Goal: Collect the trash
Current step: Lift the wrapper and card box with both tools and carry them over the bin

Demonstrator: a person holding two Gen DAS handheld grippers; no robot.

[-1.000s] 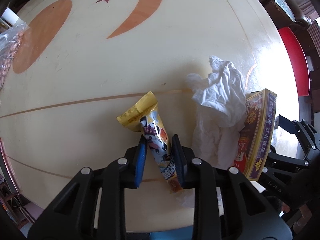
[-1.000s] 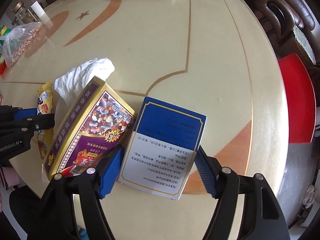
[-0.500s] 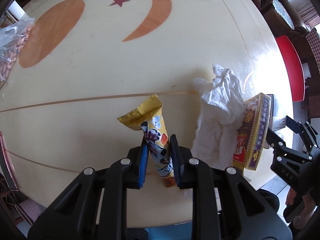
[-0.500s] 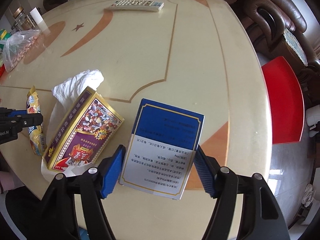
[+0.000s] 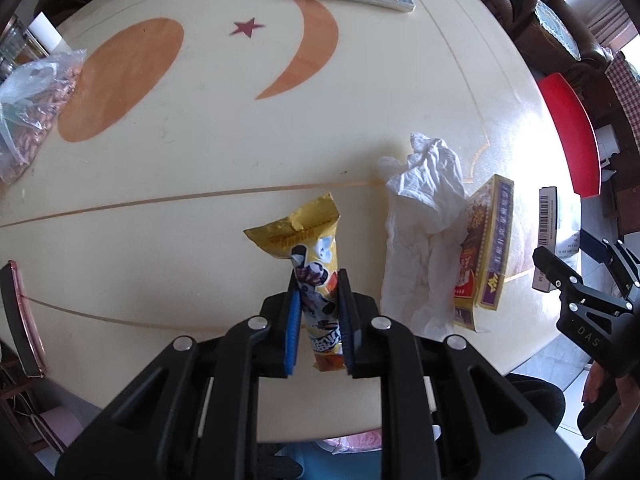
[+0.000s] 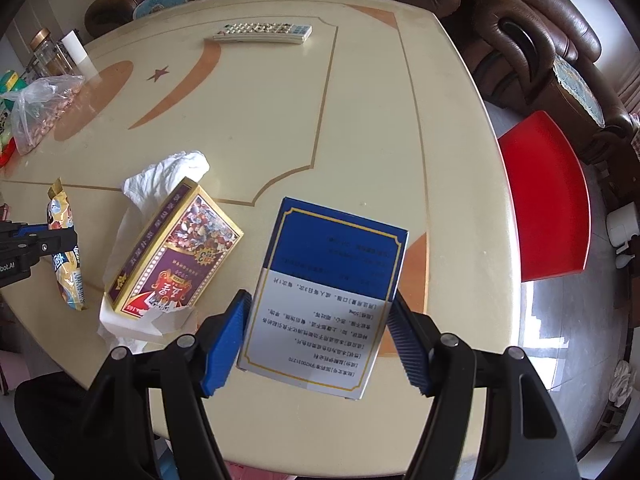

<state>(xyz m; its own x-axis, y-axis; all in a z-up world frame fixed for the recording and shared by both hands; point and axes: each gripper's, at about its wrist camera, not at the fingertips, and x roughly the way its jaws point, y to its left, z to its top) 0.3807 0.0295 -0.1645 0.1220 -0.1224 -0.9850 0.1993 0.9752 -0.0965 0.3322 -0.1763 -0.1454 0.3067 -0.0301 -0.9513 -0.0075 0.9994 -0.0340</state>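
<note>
A yellow snack wrapper [image 5: 304,236] hangs just above the cream table [image 5: 200,140]. My left gripper [image 5: 318,284] points straight down; its jaws are closing and the pads press on the wrapper's lower half. My right gripper [image 6: 320,300] is shut on a blue and white box [image 6: 332,280], held clear of the table near its front right edge. Between the two lie a crumpled white tissue [image 5: 424,208] and a purple and gold box [image 5: 484,248] that rests partly on it. The wrapper [image 6: 64,248] also shows at the far left of the right wrist view.
A remote control [image 6: 264,34] lies at the table's far edge. A clear bag of nuts [image 5: 28,104] sits at the left, with jars behind it. A pink phone [image 5: 20,312] lies at the left edge. A red stool [image 6: 548,192] and brown sofas stand to the right.
The left jaws narrowed onto the wrapper and lifted it off the table. The right gripper rose with the blue and white box. Tissue and purple box stayed put.
</note>
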